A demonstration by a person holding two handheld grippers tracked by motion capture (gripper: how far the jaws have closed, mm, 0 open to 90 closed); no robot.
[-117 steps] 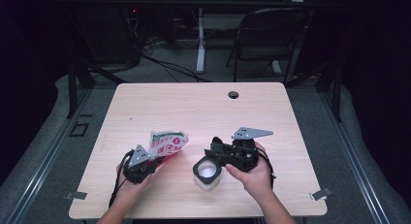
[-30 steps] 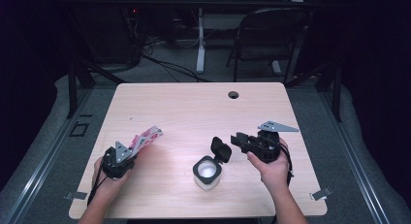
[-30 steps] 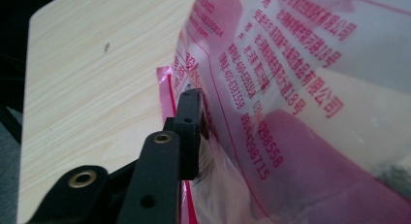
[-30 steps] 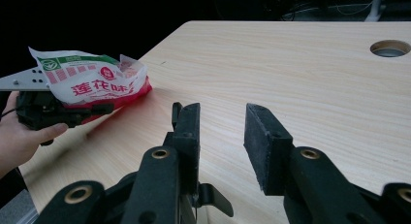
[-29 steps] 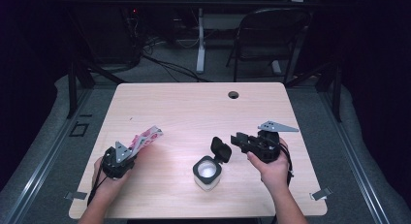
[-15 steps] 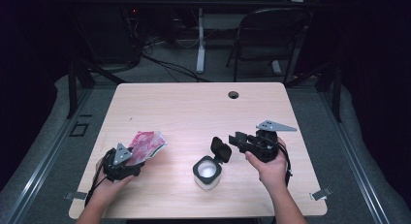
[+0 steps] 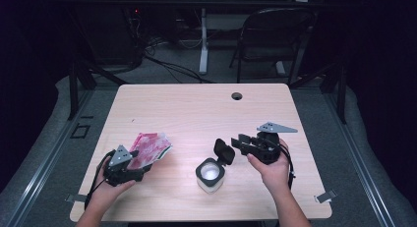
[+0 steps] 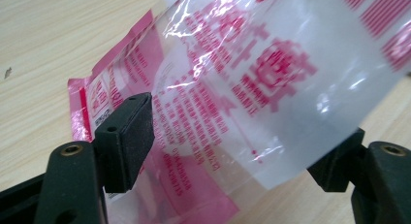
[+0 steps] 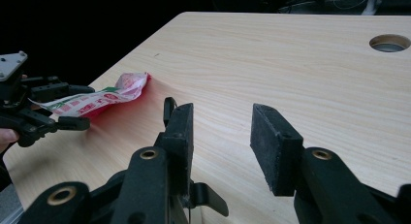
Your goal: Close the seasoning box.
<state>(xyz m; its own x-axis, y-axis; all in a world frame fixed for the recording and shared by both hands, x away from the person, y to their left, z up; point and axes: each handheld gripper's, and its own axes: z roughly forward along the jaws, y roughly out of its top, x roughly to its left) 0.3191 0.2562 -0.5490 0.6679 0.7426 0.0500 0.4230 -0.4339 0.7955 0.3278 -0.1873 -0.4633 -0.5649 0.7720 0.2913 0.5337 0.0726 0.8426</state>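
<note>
Pale wood table (image 7: 196,109) stands in a dark room, with a pink-printed plastic packet (image 7: 149,147) lying near its left front edge. The left gripper (image 7: 142,164) has just spread its jaws, and the packet lies loose between them. Beside a small black-lidded white jar (image 7: 211,173), the right gripper (image 7: 237,140) has also been opening, its jaws apart around nothing

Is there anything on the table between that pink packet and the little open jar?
Nothing visible. The pink packet lies between the open fingers of the left gripper, and only bare table separates it from the white jar, whose black flip lid stands open on its far side.
</note>
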